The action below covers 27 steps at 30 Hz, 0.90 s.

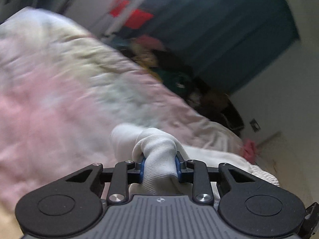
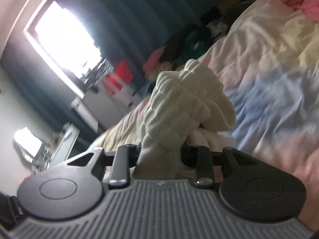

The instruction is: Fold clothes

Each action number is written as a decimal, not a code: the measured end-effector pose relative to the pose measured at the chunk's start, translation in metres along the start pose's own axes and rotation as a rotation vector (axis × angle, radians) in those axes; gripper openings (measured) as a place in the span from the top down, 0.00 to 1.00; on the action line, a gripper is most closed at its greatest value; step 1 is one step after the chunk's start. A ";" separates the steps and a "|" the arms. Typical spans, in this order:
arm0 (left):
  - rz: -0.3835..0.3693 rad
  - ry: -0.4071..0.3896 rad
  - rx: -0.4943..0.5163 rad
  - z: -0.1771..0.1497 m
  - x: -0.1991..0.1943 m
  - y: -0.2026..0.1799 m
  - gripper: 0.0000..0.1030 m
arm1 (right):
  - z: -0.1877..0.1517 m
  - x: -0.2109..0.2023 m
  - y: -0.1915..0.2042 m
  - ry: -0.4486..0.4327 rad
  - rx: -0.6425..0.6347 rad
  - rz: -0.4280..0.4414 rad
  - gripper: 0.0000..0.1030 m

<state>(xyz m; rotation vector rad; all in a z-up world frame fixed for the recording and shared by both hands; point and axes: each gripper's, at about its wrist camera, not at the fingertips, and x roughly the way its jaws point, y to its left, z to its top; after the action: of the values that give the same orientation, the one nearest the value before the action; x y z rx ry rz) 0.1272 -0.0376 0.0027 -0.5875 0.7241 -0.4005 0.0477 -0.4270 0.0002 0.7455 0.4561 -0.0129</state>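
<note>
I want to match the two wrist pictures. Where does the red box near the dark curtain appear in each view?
Left wrist view: red box near the top, left of centre, blurred.
Right wrist view: red box left of centre, at mid-height, below the bright window.
Shared landmark: the dark teal curtain beside it.

— How many grippers are there?

— Two. The left gripper [image 1: 160, 168] and the right gripper [image 2: 159, 155], one bunch of cloth in each.

— Is it the same cloth?

— Can't tell. One white knit garment [image 1: 159, 155] sits between the left one's blue pads [image 1: 142, 167], and one cream ribbed piece [image 2: 179, 99] rises out of the right one.

— And past the tongs?

— One pastel quilt [image 1: 59, 99] beyond both, one heap of dark and coloured clothes [image 1: 169, 75] at its far edge, two red boxes [image 2: 117, 75] further off, and one bright window [image 2: 65, 39].
</note>
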 end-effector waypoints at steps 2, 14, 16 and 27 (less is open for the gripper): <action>-0.026 0.021 0.031 0.016 0.043 -0.042 0.72 | 0.040 0.007 -0.017 -0.036 0.033 -0.033 0.67; -0.106 0.046 0.226 0.020 0.283 -0.142 0.72 | 0.133 0.089 -0.141 -0.249 0.089 -0.230 0.67; -0.090 0.094 0.267 0.004 0.305 -0.126 0.71 | 0.105 0.102 -0.168 -0.208 0.123 -0.260 0.67; -0.044 0.163 0.468 -0.045 0.310 -0.071 0.52 | 0.019 0.104 -0.214 -0.092 0.230 -0.319 0.59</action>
<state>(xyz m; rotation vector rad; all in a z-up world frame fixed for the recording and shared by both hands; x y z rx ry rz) 0.2980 -0.2726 -0.1350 -0.1294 0.7416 -0.6411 0.1122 -0.5823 -0.1689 0.8867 0.4869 -0.4026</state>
